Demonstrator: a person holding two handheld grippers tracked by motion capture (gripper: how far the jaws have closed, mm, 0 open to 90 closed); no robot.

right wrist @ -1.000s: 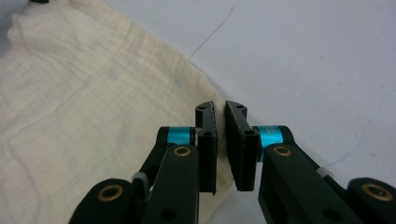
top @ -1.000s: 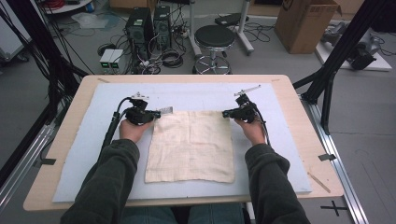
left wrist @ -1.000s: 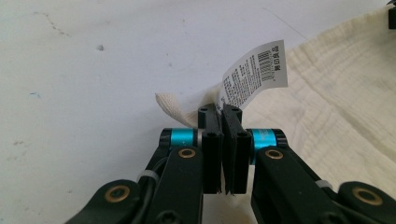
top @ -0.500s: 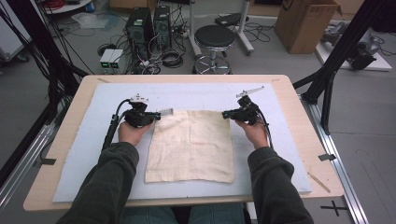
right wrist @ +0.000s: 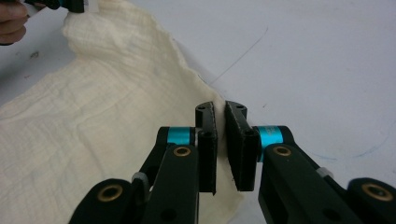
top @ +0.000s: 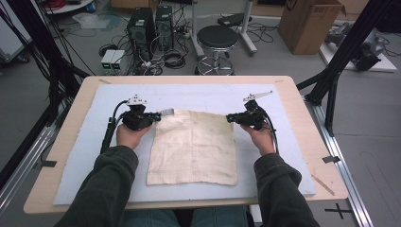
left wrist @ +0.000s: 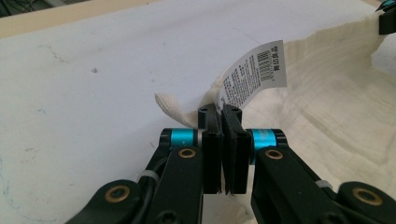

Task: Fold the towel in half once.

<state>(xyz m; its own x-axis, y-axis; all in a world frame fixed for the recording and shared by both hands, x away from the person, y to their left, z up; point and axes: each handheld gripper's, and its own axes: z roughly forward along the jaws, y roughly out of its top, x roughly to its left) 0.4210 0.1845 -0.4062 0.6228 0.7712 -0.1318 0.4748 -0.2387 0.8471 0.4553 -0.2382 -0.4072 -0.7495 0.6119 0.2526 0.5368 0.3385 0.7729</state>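
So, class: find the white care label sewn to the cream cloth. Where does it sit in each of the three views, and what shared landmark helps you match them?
High view: the care label sits at the cloth's far left corner, beside the left hand-held gripper.
Left gripper view: the label stands up just above the shut jaws, right of centre.
Right gripper view: I cannot make the label out; the top left corner is where to look.
Shared landmark: the cloth's far edge, stretched between both grippers.
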